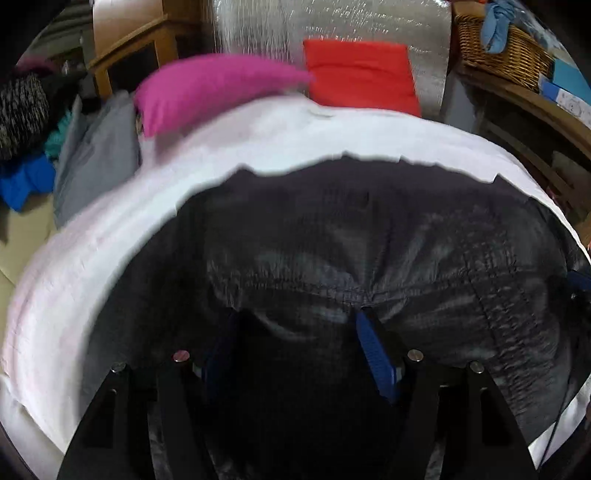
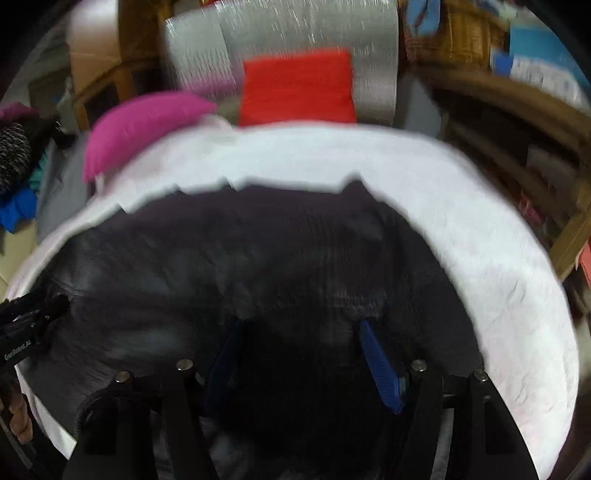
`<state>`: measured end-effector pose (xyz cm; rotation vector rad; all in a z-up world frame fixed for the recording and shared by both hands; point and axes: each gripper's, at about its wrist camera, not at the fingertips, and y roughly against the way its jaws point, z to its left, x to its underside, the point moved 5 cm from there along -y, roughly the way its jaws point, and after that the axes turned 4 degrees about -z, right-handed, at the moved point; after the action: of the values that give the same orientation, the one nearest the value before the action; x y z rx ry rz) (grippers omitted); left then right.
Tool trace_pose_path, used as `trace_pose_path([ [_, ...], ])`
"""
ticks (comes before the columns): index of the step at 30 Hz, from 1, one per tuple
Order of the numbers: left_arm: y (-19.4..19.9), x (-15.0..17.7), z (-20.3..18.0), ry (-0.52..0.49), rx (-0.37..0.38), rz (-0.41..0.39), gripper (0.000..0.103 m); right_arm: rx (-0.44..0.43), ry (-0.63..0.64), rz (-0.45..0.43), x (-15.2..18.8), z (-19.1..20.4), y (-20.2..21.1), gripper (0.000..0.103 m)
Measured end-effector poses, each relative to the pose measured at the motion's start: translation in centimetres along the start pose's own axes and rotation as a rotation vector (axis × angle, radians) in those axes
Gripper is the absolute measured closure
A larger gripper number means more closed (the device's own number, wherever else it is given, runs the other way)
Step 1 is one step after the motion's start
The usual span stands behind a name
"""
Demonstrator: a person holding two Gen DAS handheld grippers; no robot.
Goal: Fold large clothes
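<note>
Dim indoor light, both views motion-blurred, right wrist worse. Fisheye bends edges, dark corners. Glare streaks on silver sheet (image 1: 332, 22); white sheet (image 1: 110, 229) blown bright.

A pink cushion (image 1: 218, 86) is lying at the far edge of the white sheet (image 1: 110, 236), with a red cushion (image 1: 362, 74) leaning just beside it against a silvery panel (image 1: 332, 22). A wicker basket (image 1: 502, 51) is sitting on a wooden shelf (image 1: 517, 107), holding blue cloth (image 1: 498, 22). Grey fabric (image 1: 96, 158) is lying beside the pink cushion.
</note>
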<state>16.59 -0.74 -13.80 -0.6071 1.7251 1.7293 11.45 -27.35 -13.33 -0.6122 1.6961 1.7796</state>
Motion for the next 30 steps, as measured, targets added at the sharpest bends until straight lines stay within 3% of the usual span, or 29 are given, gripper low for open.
trace_pose_path([
  [4,0.8,-0.8,0.0,-0.014,-0.017,-0.005,0.035,0.019,0.009,0.007,-0.3,0.2,0.4,0.029],
  [10,2.7,-2.0,-1.6,-0.004,0.029,-0.07,0.035,-0.048,-0.017,-0.025,-4.2,1.9,0.3,0.027],
  [12,1.3,-1.4,-2.2,-0.027,0.022,-0.028,0.035,-0.037,-0.025,-0.001,-4.9,2.1,-1.2,0.027],
  [15,-0.1,-0.4,-2.4,-0.049,-0.002,-0.015,0.033,-0.027,-0.04,0.1,-4.3,1.9,-4.6,0.023],
  [19,-0.1,-0.6,-2.3,-0.048,0.003,-0.004,0.032,-0.001,-0.031,0.115,-4.3,2.1,-5.6,0.02],
  [23,1.6,-0.8,-1.1,-0.007,0.018,-0.012,0.032,-0.019,-0.062,0.075,-4.5,1.9,-3.3,0.02],
  [30,5.7,1.5,3.9,0.063,-0.07,-0.066,0.032,-0.078,-0.037,0.002,-1.0,3.4,3.3,0.02],
])
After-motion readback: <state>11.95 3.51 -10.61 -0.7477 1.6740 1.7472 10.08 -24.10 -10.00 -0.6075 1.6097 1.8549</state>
